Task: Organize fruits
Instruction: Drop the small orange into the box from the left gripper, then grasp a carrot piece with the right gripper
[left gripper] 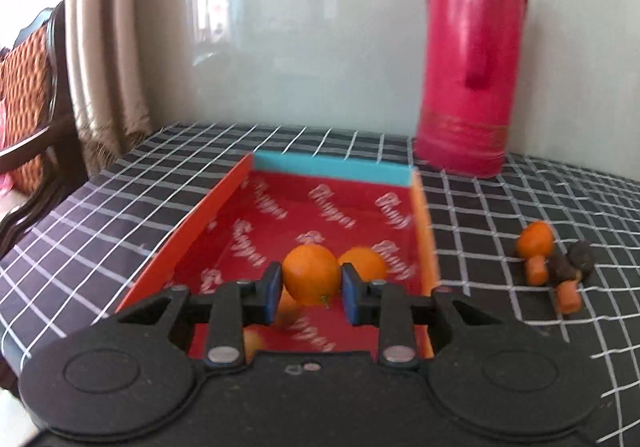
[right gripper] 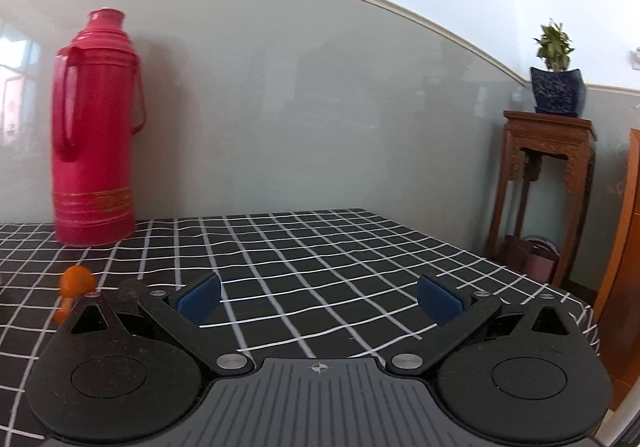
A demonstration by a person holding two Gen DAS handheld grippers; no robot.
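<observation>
Step in hand: carrying a fruit to the box, judging by the orange [left gripper: 311, 274] clenched between the fingers [left gripper: 273, 289] of the left gripper [left gripper: 310, 293], low in the middle of the left wrist frame, over the red box [left gripper: 224, 207].
Left gripper: grasping the orange, blue pads pressed on both its sides.
Right gripper [right gripper: 319, 301]: released, fingers [right gripper: 199, 297] spread wide with nothing between them, over bare checked cloth at the bottom of the right wrist frame.
Box: open-topped, red printed floor, orange side walls, teal far wall; sits on the surface [left gripper: 520, 207] in the centre of the left wrist frame.
Next move, as a judgement: lower the orange to the box floor clear of the fruit already there, then open the fingers; a drop from height could make it roll.
Oranges counted: one held, one [left gripper: 366, 263] lying in the box just right of it, one [left gripper: 535, 239] outside at right. An orange blur under the held fruit is too unclear to count.
Other pieces at right: two orange stubs [left gripper: 537, 271] and two dark lumps [left gripper: 582, 257], kind unclear.
Thermos [left gripper: 470, 59]: one, red, upright at upper right, behind the box.
Left to do: the cluster at right is not yet in the box.
</observation>
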